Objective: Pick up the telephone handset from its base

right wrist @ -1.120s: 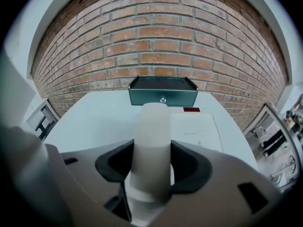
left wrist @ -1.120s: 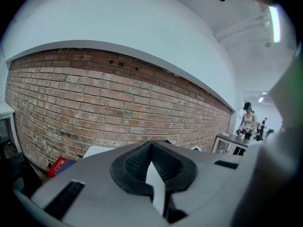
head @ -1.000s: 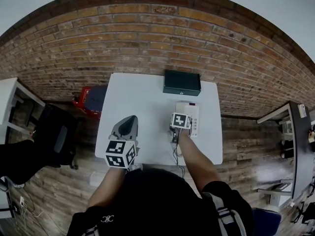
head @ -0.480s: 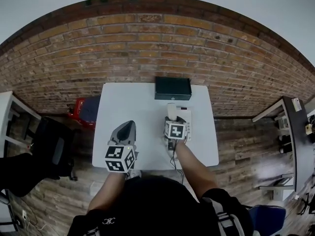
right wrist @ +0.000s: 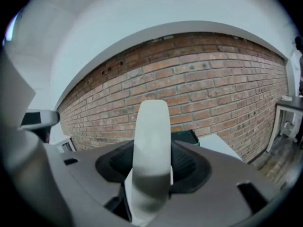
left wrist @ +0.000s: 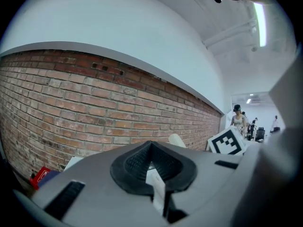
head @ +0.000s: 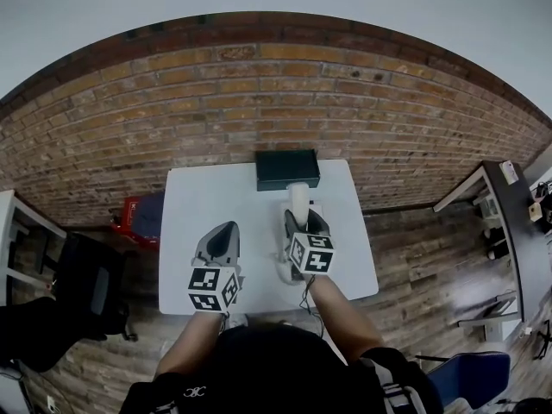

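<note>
Right gripper (right wrist: 151, 174) is clamping the white handset (right wrist: 151, 136). Its jaws are closing on the lower part, and the rest is sticking out ahead against the brick wall (right wrist: 213, 84). From above, the handset is hanging over the base (head: 279, 253) on the white table (head: 194, 257), near the black box (head: 287, 169). Left gripper (head: 226, 231) is hovering over the table's left side, jaws together, gripping nothing.

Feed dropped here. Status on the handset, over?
Right gripper shut on handset, handset raised. Left gripper shut, empty, held aside. Black box beyond, clear of it.
</note>
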### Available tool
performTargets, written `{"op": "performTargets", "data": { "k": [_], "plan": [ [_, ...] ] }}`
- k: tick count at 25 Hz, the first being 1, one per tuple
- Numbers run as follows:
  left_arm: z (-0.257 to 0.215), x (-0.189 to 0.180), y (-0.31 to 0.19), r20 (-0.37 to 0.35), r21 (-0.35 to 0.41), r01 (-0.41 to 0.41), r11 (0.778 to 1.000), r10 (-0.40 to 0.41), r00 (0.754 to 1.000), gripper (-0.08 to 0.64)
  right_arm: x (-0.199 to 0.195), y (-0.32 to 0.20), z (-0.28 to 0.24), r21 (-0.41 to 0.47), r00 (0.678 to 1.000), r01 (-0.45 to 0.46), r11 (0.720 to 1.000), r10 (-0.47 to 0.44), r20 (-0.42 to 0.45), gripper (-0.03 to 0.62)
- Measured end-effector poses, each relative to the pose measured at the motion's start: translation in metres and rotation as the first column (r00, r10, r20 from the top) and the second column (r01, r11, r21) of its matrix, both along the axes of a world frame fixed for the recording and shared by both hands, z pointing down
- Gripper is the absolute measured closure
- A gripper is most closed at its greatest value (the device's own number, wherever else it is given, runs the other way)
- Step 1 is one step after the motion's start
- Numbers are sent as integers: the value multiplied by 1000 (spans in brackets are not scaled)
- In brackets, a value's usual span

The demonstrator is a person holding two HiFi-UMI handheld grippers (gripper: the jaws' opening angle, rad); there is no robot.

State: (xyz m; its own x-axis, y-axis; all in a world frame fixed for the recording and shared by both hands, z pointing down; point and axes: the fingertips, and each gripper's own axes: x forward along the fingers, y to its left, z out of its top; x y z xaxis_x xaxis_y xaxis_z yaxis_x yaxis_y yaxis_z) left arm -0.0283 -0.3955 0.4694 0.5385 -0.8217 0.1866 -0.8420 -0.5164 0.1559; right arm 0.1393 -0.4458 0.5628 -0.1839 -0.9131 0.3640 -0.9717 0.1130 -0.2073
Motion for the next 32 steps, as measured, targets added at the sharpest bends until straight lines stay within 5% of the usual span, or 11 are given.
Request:
{"op": "performTargets", "data": {
  "k": [6, 13, 21, 32],
  "plan": [
    [-8, 20, -8, 1, 30, -49, 998, 49, 999, 568, 20, 25, -69, 187, 998, -36, 982, 28, 49, 388],
    [-11, 46, -7, 5, 45, -114, 992, 114, 993, 568, 43, 60, -102, 284, 995, -86, 955, 69, 71, 388],
    [-6, 60, -2, 19, 47, -146, 988, 146, 989, 568, 52, 81, -95, 295, 992, -126, 947, 127, 14, 388],
    [-8, 60, -1, 20, 46, -153, 987, 152, 988, 568, 46, 78, -94, 275, 994, -108, 955, 100, 44, 388]
  ]
}}
